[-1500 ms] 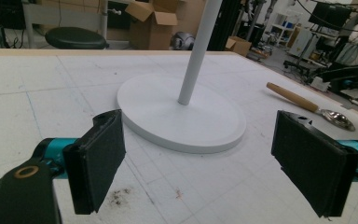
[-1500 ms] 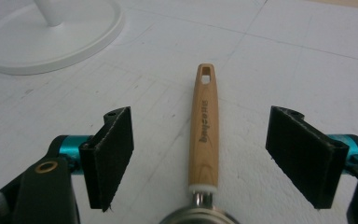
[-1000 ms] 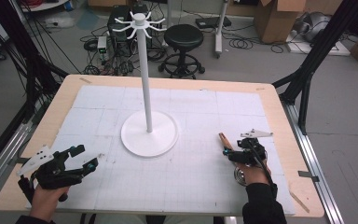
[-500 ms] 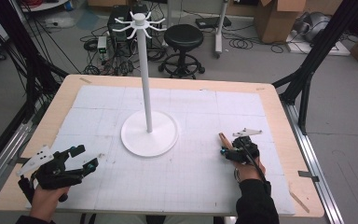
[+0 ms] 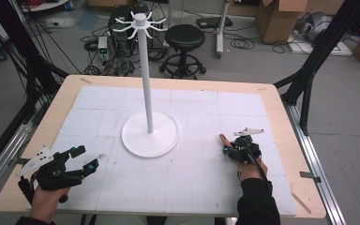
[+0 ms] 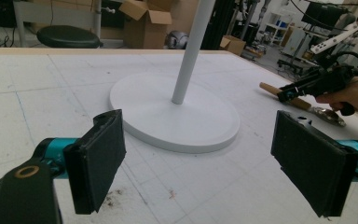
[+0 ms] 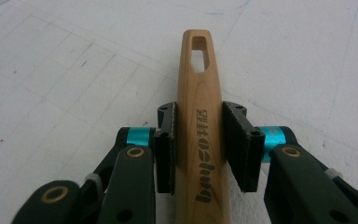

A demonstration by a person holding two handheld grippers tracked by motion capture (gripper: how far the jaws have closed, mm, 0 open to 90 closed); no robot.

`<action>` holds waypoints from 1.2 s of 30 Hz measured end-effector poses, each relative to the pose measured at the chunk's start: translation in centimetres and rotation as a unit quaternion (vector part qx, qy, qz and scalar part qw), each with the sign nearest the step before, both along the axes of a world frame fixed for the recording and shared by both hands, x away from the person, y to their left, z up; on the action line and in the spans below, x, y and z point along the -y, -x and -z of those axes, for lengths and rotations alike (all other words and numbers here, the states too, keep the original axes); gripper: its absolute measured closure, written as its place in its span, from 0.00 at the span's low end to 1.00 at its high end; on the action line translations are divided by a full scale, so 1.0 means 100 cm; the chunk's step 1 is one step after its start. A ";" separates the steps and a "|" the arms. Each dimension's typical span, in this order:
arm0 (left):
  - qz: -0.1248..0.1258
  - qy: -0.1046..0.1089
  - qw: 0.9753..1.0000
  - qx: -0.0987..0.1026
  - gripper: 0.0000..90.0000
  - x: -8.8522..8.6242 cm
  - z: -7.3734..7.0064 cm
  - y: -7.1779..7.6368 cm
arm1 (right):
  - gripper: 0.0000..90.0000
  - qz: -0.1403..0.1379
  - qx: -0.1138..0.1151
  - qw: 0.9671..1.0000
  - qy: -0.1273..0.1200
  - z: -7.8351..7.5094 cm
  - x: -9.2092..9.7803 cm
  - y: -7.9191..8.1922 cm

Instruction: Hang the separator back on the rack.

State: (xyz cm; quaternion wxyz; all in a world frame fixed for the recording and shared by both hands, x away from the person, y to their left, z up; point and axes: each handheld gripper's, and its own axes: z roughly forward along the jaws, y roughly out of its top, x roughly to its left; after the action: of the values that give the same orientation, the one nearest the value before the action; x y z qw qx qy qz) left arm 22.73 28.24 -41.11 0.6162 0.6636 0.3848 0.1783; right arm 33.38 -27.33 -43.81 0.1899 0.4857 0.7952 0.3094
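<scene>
On the white mat [image 5: 206,178], right fingers [image 7: 165,154] clamp the wooden handle [image 7: 200,121] between them; left fingers [image 6: 98,163] gape.

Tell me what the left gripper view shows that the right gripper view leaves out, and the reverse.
Left gripper view: the white stand, its own open left claw, and a stool beyond the table. Right gripper view: the slot and lettering on the wooden handle, with the right claw closed on it. Shared: that handle and the white mat.
</scene>
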 end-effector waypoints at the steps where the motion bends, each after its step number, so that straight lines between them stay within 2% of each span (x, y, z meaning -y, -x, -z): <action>1: 0.000 0.000 1.000 0.000 0.20 0.000 0.000 0.000 | 0.73 0.000 0.000 1.000 0.000 0.000 0.000 0.000; 16: 0.001 -0.001 1.000 0.000 0.20 0.000 0.000 0.000 | 0.74 -0.020 -0.014 1.000 -0.006 -0.003 0.001 -0.001; 18: 0.000 0.000 1.000 0.000 0.20 0.000 0.000 0.000 | 0.74 -0.019 -0.013 1.000 -0.019 -0.005 0.002 0.001; 24: 0.001 -0.001 1.000 0.000 0.20 0.001 0.000 0.000 | 0.74 -0.033 0.009 0.998 -0.057 -0.013 0.006 0.008; 31: 0.002 -0.002 1.000 0.001 0.20 0.001 -0.001 0.001 | 0.74 -0.059 0.040 0.992 -0.106 -0.025 0.006 0.024; 36: 0.001 0.002 1.000 0.004 0.20 0.001 -0.002 0.001 | 0.74 -0.082 0.065 0.984 -0.147 -0.036 0.004 0.037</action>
State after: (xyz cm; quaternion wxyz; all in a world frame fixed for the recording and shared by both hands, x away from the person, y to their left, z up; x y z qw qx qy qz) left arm 22.60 28.13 -40.94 0.6192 0.6623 0.3818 0.1793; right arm 29.67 -27.77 -40.22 0.1415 0.4203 0.7641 0.4685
